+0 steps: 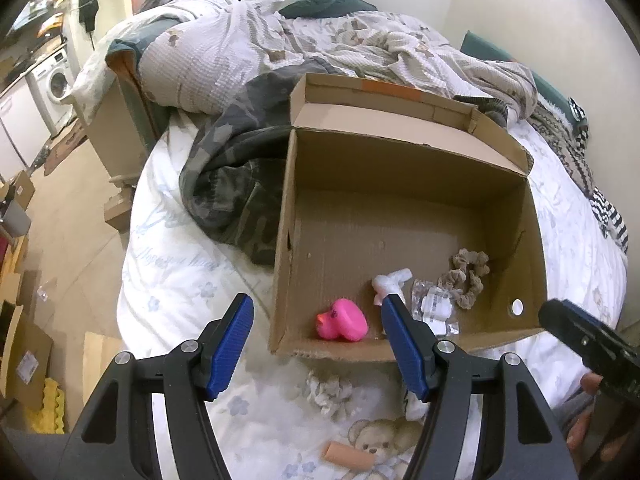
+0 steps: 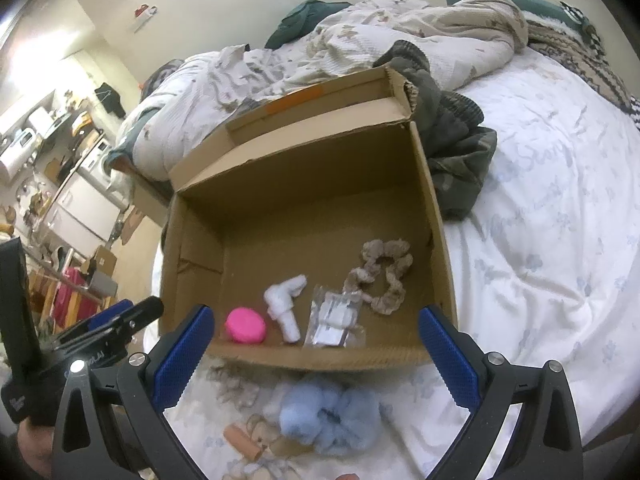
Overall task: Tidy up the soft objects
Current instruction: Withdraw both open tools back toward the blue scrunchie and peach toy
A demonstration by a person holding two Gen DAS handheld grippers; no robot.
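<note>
Both tongs, left [image 1: 318, 340] and right [image 2: 316, 344], hang spread and empty over the cardboard box [image 2: 440, 240] on the bed [image 2: 540, 240], pink duck [image 1: 344, 320] inside.

Soft, warm indoor light is filling both views, leaving the white bed sheet [image 2: 540, 240] bright and nearly washing out its pale print. The cardboard box [image 1: 400, 216] is shading its own floor along the near wall. Fisheye distortion is bending the room strongly toward dark, vignetted corners. In the right wrist view, the far left background is glaring and looking hazy.
</note>
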